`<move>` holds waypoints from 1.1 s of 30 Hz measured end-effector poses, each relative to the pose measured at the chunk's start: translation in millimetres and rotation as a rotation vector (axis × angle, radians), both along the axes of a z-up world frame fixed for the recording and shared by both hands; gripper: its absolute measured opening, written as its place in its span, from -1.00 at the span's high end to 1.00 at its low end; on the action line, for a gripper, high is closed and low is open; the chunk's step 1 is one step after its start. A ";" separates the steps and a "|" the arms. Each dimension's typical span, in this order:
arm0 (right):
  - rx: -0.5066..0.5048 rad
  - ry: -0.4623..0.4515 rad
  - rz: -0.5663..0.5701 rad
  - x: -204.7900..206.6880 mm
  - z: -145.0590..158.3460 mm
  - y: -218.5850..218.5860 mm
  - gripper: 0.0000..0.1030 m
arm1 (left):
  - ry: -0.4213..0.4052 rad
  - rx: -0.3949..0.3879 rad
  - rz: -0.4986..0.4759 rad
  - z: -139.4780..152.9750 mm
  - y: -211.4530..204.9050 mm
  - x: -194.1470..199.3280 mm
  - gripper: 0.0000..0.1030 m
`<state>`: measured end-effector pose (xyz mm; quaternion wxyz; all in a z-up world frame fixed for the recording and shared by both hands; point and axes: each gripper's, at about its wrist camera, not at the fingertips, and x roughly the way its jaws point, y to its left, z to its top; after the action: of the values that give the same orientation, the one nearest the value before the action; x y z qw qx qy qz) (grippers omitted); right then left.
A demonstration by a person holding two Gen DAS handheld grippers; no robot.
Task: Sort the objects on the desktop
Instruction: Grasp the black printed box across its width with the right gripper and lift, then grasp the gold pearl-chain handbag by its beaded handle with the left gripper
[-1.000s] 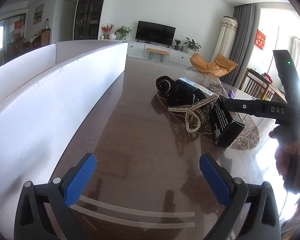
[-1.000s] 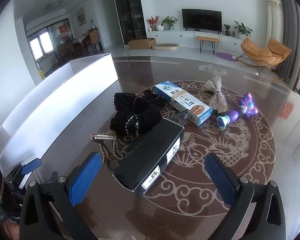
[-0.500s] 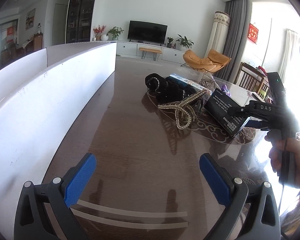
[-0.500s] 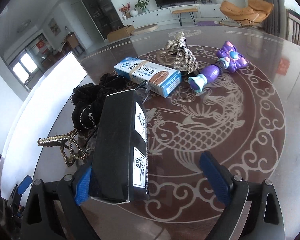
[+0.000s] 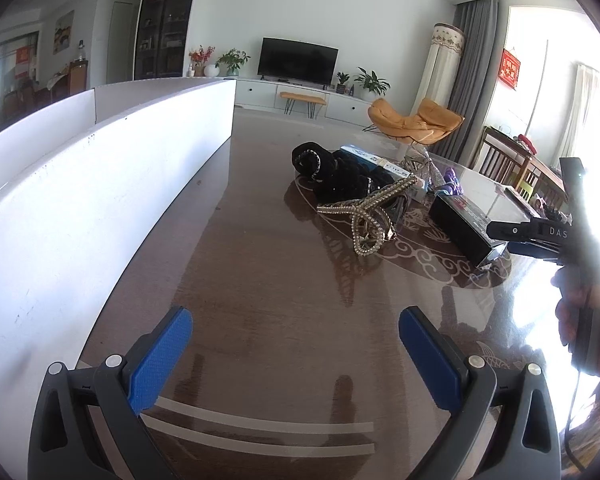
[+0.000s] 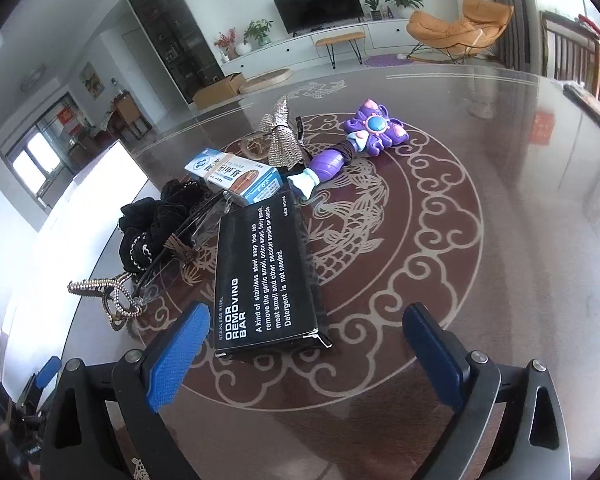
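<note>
the right hand-held gripper (image 6: 306,350) hovers with its blue pads spread wide apart, empty, just above the near end of the black box (image 6: 264,276) lying flat on the worktop (image 6: 520,240). beyond the box lie a blue-white carton (image 6: 236,174), a purple toy (image 6: 356,140) and black fabric (image 6: 152,228). the left hand-held gripper (image 5: 296,354) is also spread, empty, beside the white partition (image 5: 80,200) along the worktop's left edge.
</note>
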<state>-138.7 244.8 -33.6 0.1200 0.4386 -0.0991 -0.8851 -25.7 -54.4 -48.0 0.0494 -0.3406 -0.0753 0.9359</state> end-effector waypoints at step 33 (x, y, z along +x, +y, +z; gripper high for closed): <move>0.291 0.019 0.182 -12.0 -27.9 -56.9 -1.00 | -0.013 -0.019 0.000 -1.0 2.5 0.1 -1.00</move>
<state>-150.7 187.9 -61.5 0.1359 0.4503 0.0714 -0.8796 -25.7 -51.8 -49.0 0.0455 -0.3473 -0.0666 0.9343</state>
